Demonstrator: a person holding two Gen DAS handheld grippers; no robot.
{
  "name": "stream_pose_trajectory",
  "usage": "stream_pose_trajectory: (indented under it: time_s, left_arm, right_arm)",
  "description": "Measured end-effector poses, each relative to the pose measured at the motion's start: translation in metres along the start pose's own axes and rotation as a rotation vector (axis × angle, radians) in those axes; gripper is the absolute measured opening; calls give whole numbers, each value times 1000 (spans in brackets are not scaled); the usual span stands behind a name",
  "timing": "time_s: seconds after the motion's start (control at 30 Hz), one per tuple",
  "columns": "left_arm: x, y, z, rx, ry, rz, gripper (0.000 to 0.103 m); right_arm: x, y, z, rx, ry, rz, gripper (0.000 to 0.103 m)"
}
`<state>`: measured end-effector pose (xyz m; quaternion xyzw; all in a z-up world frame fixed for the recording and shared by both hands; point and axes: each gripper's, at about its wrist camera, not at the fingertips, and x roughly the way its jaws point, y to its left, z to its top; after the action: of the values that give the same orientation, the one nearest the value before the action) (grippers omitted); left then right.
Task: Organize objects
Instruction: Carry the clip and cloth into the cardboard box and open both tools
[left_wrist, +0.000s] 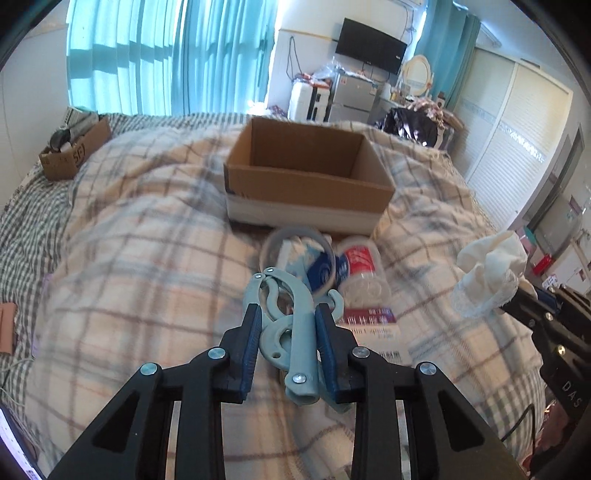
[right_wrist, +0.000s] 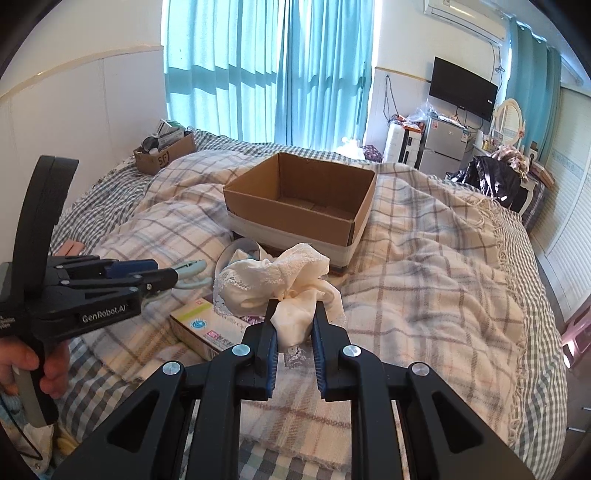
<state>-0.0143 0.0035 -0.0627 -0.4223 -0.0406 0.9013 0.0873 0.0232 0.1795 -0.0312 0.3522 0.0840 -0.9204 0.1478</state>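
Pale-blue tool (left_wrist: 291, 332) pinched in left gripper (left_wrist: 284, 328), long axis running along the fingers toward the box (left_wrist: 306, 192). Right gripper (right_wrist: 293, 325) clamped on white cloth (right_wrist: 295, 284). Box sits straight ahead mid-bed (right_wrist: 424, 258), open and empty; both grippers near its front edge, left looks slightly closer.

Daylight glows through the curtains (right_wrist: 266, 70) at the back, lighting both views brightly, with glare at the gaps. The bed (left_wrist: 129, 258) is smeared by motion blur in the left view, sharper in the right. Fisheye bending curves the edges; corners are black.
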Motion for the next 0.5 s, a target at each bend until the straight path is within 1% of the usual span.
stream_pose_trajectory:
  time_s: [0.13,0.23,0.37,0.5]
  left_arm:
    - [-5,6,19,-9,-24,4,29]
    - [-11,6,40,6,-56,13,29]
    - [-19,-1,75,34,-111,17,29]
    - [-17,-9,116,66,-154,25,29]
  right_arm:
    - [-1,1,16,-16,-27,2,15]
    - [-2,1,35,-31,-58,6,15]
    - [0,-2,68,-47,-101,0,15]
    - [12,-10,103,-54,-127,-6,15]
